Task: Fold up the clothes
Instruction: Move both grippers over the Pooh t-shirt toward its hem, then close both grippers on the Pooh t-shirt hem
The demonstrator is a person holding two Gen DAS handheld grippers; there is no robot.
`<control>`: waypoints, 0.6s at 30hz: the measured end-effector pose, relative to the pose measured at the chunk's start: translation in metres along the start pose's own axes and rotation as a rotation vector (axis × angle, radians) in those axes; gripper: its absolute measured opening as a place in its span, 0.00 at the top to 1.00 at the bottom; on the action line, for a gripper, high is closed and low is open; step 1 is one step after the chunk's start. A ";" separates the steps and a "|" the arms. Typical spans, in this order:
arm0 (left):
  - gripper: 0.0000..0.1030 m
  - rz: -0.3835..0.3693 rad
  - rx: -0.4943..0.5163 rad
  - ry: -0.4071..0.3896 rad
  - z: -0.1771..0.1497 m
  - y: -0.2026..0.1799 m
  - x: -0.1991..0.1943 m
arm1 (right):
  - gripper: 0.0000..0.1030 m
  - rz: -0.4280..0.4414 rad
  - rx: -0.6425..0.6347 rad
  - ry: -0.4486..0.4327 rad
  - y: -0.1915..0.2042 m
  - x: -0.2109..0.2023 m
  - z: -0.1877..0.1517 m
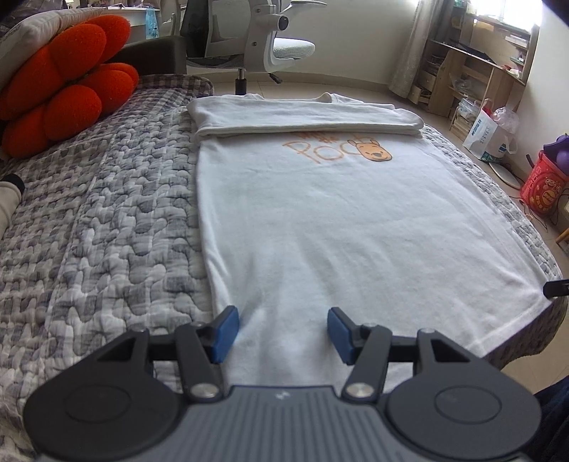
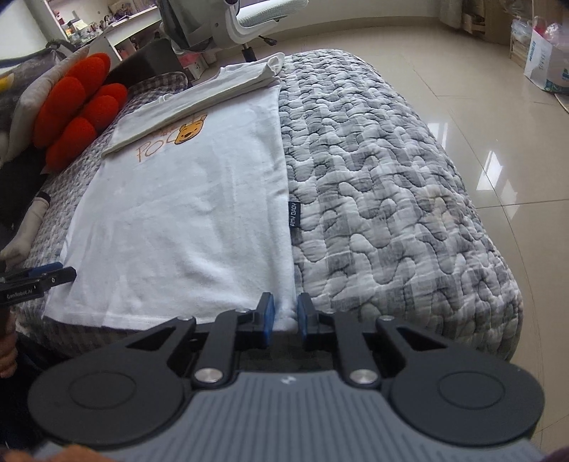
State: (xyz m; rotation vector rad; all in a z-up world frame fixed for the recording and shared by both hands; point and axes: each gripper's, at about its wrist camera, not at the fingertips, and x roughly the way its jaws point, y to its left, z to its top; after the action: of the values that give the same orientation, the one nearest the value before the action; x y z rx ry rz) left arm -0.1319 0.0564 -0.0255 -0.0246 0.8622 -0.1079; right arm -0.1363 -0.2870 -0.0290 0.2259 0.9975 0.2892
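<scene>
This was a lived-in bedroom in a home. A bed (image 1: 106, 213) under a grey quilted cover filled most of the room, with a red flower-shaped cushion (image 1: 67, 81) at its head end. Beyond the bed stood a white swivel chair (image 1: 270, 42) by a desk (image 2: 117, 28), on a pale tiled floor (image 2: 480, 106). To one side of the bed, cluttered wooden shelves (image 1: 473, 67) sat under a bright window, a paper bag (image 1: 487, 135) and a red basket (image 1: 544, 184) below them.
</scene>
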 end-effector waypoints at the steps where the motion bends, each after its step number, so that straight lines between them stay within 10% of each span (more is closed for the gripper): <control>1: 0.45 0.000 0.000 -0.001 0.000 0.000 0.000 | 0.81 0.007 0.019 -0.001 -0.002 -0.001 0.000; 18: 0.55 -0.058 -0.318 -0.051 -0.008 0.050 -0.032 | 0.93 -0.013 -0.015 -0.139 0.011 -0.016 0.009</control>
State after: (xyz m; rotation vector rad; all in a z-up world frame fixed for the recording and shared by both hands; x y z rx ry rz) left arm -0.1541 0.1099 -0.0099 -0.3491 0.8210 -0.0229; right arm -0.1380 -0.2827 -0.0084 0.2226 0.8583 0.2660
